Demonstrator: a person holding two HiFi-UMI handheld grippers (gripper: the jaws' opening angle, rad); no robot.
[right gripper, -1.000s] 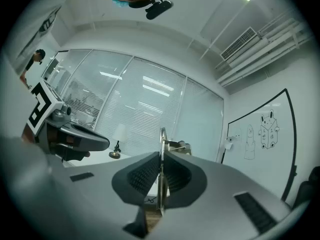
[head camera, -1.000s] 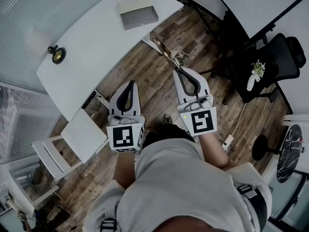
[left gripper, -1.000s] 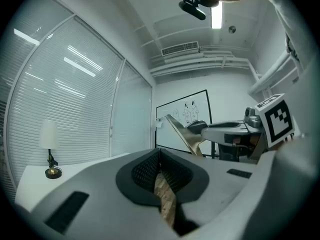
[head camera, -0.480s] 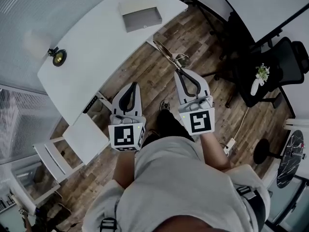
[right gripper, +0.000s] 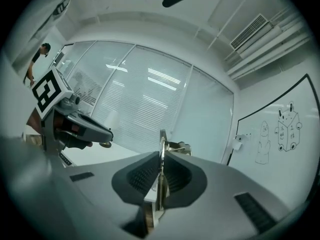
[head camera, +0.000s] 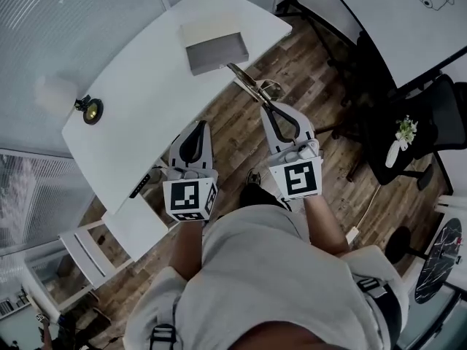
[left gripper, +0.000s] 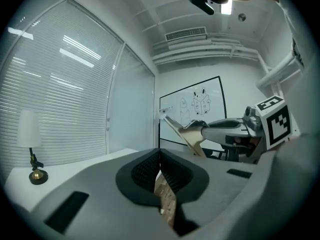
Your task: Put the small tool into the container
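A grey open box, the container (head camera: pixel 217 52), sits on the white table (head camera: pixel 146 86) near its far end. My right gripper (head camera: pixel 271 108) is shut on the small tool (head camera: pixel 252 84), a slim brass-coloured metal piece. The tool sticks out forward, and its tip reaches the table edge just short of the box. The right gripper view has the tool (right gripper: pixel 162 139) edge-on between the closed jaws of the right gripper (right gripper: pixel 161 164). My left gripper (head camera: pixel 195 126) hangs over the wooden floor beside the table, shut and empty. The left gripper view shows that left gripper (left gripper: pixel 159 156) closed, with the tool (left gripper: pixel 182 131) off to its right.
A small brass-based lamp (head camera: pixel 89 108) stands at the table's left end. A low white bench (head camera: pixel 139 224) sits beside my left arm. A black office chair (head camera: pixel 430 108), a vase of flowers (head camera: pixel 400 141) and a whiteboard (head camera: pixel 394 6) are to the right.
Both grippers have come closer to the table. The tool's tip has moved from over the floor to the table edge near the box. Both grippers stay shut.
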